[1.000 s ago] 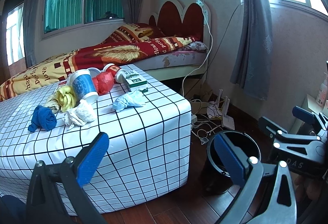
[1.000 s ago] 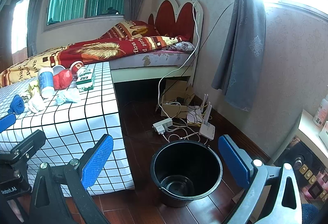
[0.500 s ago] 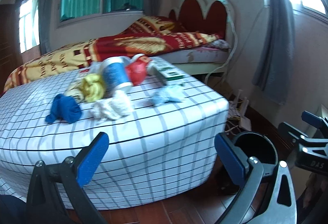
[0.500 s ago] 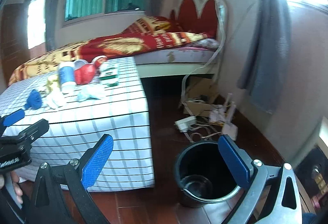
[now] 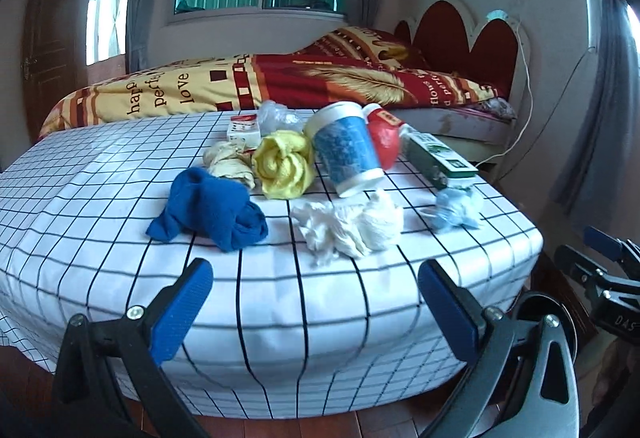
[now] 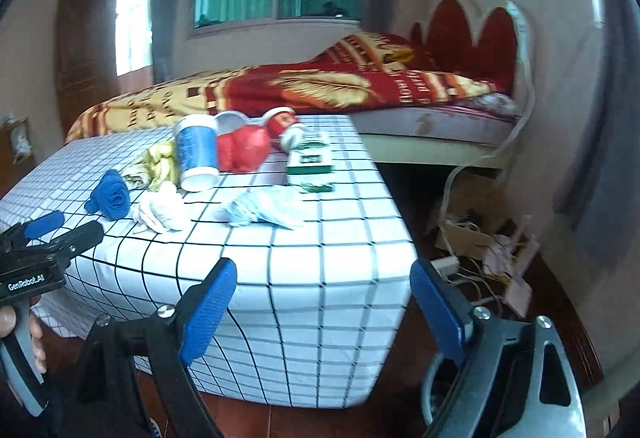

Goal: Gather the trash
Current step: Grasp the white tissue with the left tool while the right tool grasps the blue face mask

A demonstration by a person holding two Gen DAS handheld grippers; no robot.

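Note:
Trash lies on the grid-cloth table (image 5: 120, 238): a blue cloth wad (image 5: 208, 205), a white tissue wad (image 5: 352, 226), a yellow wad (image 5: 284, 165), a tipped blue-and-white cup (image 5: 348, 153), a red crushed cup (image 5: 384, 141), a green box (image 5: 440, 157) and a pale blue tissue (image 5: 456, 209). My left gripper (image 5: 316, 302) is open in front of the table's near edge, short of the wads. My right gripper (image 6: 324, 298) faces the table corner (image 6: 360, 278); its jaws are closing with nothing between them. The pale blue tissue (image 6: 264, 211) lies nearest it.
A black bucket's rim (image 5: 536, 306) shows low on the right, beside the table. A power strip and tangled cables (image 6: 480, 266) lie on the wooden floor. A bed (image 5: 280, 81) stands behind the table. A person's hand (image 6: 12, 322) grips the left gripper's handle.
Both views have swung left, away from the bucket and onto the table, which now looms closer. The right gripper's jaws stand a little narrower than before.

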